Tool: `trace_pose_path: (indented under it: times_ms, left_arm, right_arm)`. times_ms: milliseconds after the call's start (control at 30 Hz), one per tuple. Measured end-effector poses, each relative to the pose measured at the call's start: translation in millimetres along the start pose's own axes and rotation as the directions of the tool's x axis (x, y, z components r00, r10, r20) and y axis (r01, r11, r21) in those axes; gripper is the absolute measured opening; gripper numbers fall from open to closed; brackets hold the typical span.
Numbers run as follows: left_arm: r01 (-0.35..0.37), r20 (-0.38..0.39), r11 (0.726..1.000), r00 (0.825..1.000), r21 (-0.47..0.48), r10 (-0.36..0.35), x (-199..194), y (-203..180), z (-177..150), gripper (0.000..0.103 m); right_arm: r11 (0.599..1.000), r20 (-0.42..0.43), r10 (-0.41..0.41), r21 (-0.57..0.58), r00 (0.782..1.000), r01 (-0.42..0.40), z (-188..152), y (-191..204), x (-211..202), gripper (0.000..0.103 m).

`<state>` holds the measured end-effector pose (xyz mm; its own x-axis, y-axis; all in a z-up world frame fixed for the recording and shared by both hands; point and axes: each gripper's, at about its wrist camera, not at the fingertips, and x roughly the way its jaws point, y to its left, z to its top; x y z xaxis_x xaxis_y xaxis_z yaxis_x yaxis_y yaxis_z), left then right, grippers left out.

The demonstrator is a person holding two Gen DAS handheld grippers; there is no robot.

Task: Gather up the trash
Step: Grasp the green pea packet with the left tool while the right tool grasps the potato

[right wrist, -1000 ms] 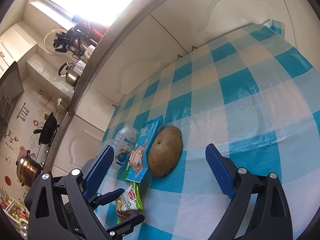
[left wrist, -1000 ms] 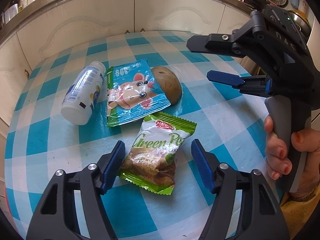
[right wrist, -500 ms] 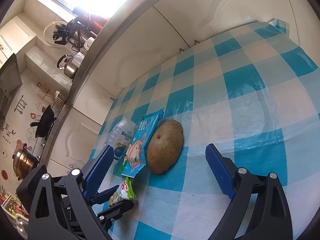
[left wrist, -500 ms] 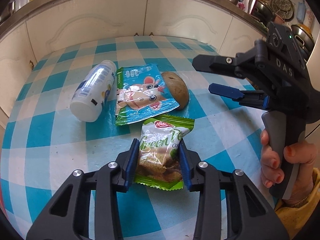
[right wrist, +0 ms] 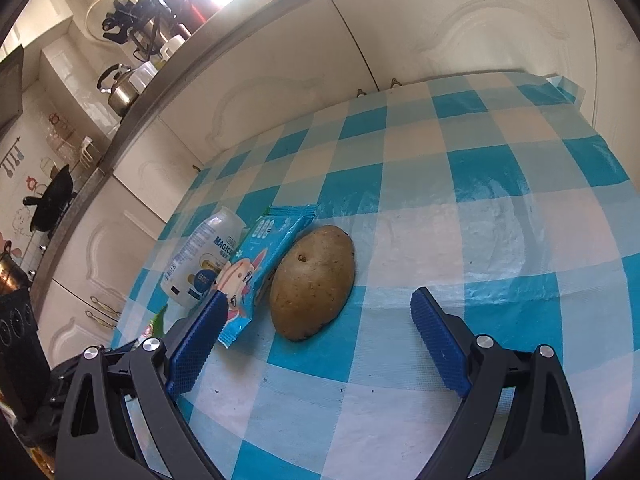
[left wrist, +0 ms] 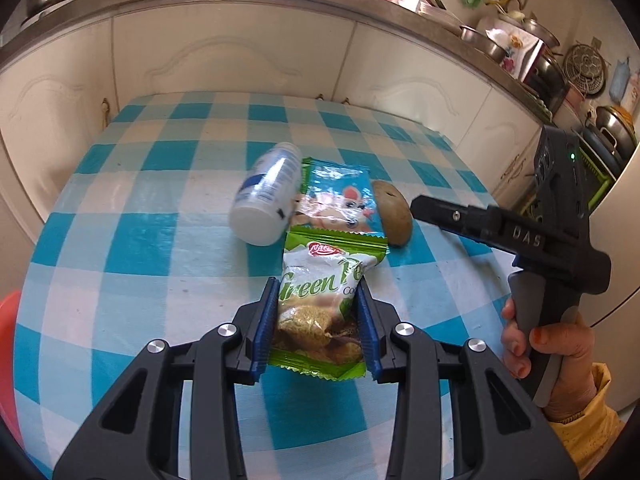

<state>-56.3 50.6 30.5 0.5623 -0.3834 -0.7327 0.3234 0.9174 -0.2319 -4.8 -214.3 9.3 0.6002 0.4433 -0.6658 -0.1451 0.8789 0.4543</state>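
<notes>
- The left wrist view shows the left gripper (left wrist: 317,326) clamped on a green snack packet (left wrist: 325,304), its blue pads pressed into both sides of the wrapper; the jaws closed on it within the past second.
- The packet's far end reaches over the near edge of a blue wrapper (left wrist: 337,204) with a cartoon mouse; whether the packet is lifted clear of the checked tablecloth (left wrist: 160,248) cannot be told.
- In the right wrist view only a green sliver of that packet shows at the lower left, behind the gripper's left finger.
- The right gripper (right wrist: 316,344) stands wide open with nothing between its pads, the potato (right wrist: 314,282) lying just beyond them on the cloth.
- From the left wrist view the right gripper (left wrist: 424,204) is seen side-on at the right, held by a hand (left wrist: 560,344) with a yellow sleeve; its lower finger is hidden there.
- The right wrist view shows the whole potato (left wrist: 394,216); the left view shows only its right part, the rest behind the blue wrapper (right wrist: 260,268).
- A white bottle (left wrist: 266,200) lies on its side left of the wrapper, touching it; its label (right wrist: 200,264) reads partly in the right view, and is blurred in the left.
- A red object (left wrist: 8,320) is cut off at the left edge, too little visible to name.
</notes>
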Motion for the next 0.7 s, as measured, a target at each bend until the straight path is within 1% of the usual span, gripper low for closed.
trace_pose_path:
  times_ms: [100,167,200,233,267,300,400,600,633,667,700]
  left_arm:
    - [-0.003,0.007,1.0,1.0,-0.021,0.003,-4.9,9.7,-1.9,0.039]
    - [-0.003,0.01,0.999,1.0,-0.038,0.003,-7.7,16.8,-4.0,0.039]
    - [-0.006,0.011,0.999,1.0,-0.045,0.007,-8.9,20.2,-5.1,0.039]
    - [-0.007,0.011,0.999,1.0,-0.051,0.007,-9.8,23.3,-5.6,0.039]
    - [-0.005,0.013,0.998,1.0,-0.06,0.005,-11.1,27.0,-6.4,0.039]
    - [-0.003,0.017,0.998,1.0,-0.067,0.004,-12.6,30.5,-7.0,0.039]
    - [0.002,0.025,0.997,1.0,-0.083,0.0,-16.1,39.1,-8.0,0.039]
    - [0.008,0.045,0.994,0.999,-0.111,-0.003,-22.1,52.5,-11.2,0.039]
    - [0.012,0.046,0.993,0.999,-0.116,-0.006,-22.6,55.1,-11.8,0.039]
    - [0.011,0.046,0.993,0.999,-0.12,-0.006,-23.0,56.9,-12.4,0.039]
    - [0.009,0.048,0.992,0.999,-0.123,-0.003,-23.8,58.2,-13.3,0.039]
  right_arm:
    - [0.994,0.016,-0.092,-0.054,0.996,0.092,-1.1,7.4,-0.2,0.092]
    - [0.982,0.035,-0.155,-0.104,0.987,0.158,-1.0,13.0,-0.6,0.092]
    - [0.977,0.031,-0.172,-0.121,0.985,0.175,-1.3,14.8,1.4,0.089]
    - [0.975,0.025,-0.178,-0.133,0.984,0.18,-2.0,17.0,3.5,0.085]
    - [0.973,0.018,-0.181,-0.143,0.983,0.182,-2.0,18.3,5.9,0.077]
    - [0.97,0.007,-0.186,-0.157,0.983,0.185,-2.4,20.6,8.9,0.075]
    - [0.958,-0.005,-0.21,-0.198,0.978,0.205,-3.5,30.5,15.7,0.071]
    - [0.925,-0.013,-0.283,-0.267,0.959,0.269,-4.5,47.4,31.4,0.07]
    - [0.921,-0.013,-0.293,-0.272,0.956,0.279,-4.7,49.1,33.2,0.068]
    - [0.915,-0.016,-0.308,-0.279,0.951,0.291,-4.1,50.2,36.6,0.062]
    - [0.912,-0.02,-0.314,-0.283,0.949,0.296,-3.7,50.8,39.0,0.061]
